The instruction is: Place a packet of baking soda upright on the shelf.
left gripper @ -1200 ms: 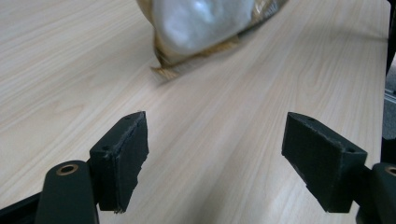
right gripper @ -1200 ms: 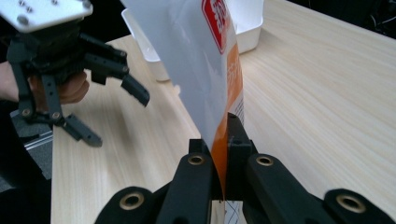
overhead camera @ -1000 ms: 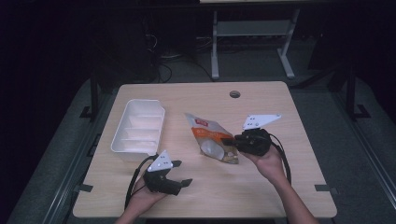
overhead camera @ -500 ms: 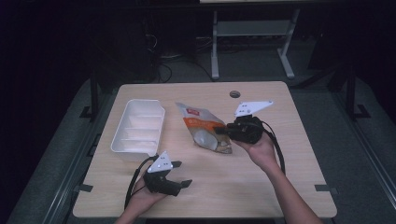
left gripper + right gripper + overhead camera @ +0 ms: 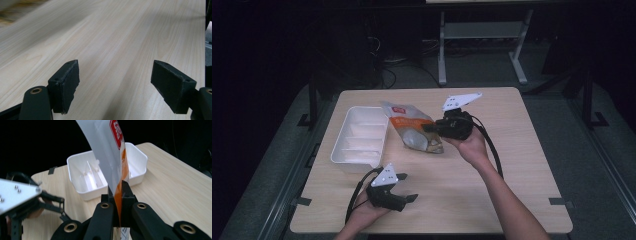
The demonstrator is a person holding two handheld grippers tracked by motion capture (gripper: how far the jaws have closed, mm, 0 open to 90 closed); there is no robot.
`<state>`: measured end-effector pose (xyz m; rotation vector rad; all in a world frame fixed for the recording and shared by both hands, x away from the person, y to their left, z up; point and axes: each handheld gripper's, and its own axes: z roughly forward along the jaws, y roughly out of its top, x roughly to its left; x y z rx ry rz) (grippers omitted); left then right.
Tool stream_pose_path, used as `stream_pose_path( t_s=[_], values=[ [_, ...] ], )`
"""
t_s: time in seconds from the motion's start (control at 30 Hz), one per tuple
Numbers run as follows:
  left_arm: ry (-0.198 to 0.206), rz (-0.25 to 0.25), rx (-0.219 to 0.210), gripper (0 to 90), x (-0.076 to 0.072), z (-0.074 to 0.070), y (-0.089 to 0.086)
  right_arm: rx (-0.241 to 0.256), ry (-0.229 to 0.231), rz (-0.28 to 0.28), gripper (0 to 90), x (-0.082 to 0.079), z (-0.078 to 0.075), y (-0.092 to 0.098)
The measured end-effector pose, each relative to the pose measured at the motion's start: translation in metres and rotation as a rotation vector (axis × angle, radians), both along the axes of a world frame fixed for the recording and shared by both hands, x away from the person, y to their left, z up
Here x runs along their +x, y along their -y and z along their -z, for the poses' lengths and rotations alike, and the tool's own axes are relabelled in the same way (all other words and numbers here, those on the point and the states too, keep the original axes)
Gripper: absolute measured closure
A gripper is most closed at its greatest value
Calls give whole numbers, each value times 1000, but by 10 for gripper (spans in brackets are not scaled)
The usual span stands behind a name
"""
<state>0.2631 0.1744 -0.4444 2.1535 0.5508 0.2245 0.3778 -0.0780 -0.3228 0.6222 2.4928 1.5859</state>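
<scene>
The snack pouch (image 5: 414, 131), orange and white with a clear window over pale contents, is held near the middle of the tabletop (image 5: 512, 150), its far end at about 10 o'clock from its gripped end. A small red label with white characters sits near its top edge; the characters are too small to read from the high view and cut off in the right gripper view. In that view the pouch (image 5: 111, 152) rises edge-on from between the jaws, the red label at its top right.

The right tongs (image 5: 428, 128) are clamped on the pouch's right edge, jaws pressed together on the film (image 5: 118, 202), the hand behind them at about 4 o'clock from the pouch.

At 9 o'clock from the pouch, just beside it, lies a white divided tray (image 5: 343, 152), its ribs showing in the right gripper view (image 5: 75, 173).

At about 6 o'clock from the pouch, well apart and near the tabletop's near edge, the left tongs (image 5: 411, 199) rest with jaws spread wide and nothing between them, bare wood grain (image 5: 115, 50) ahead.
</scene>
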Motion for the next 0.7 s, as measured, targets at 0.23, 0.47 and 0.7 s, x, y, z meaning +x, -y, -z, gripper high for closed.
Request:
stream_pose_path(
  t_s=[0.23, 0.47, 0.7],
  values=[
    [0, 5, 12, 224, 1, 3, 0, 15, 7, -26, 899, 12, -8, -22],
    [-2, 8, 13, 224, 2, 3, -1, 26, 10, -58, 899, 21, -14, -45],
    [-3, 13, 13, 224, 2, 3, -2, 40, 16, -87, 899, 27, -20, -67]
  ],
)
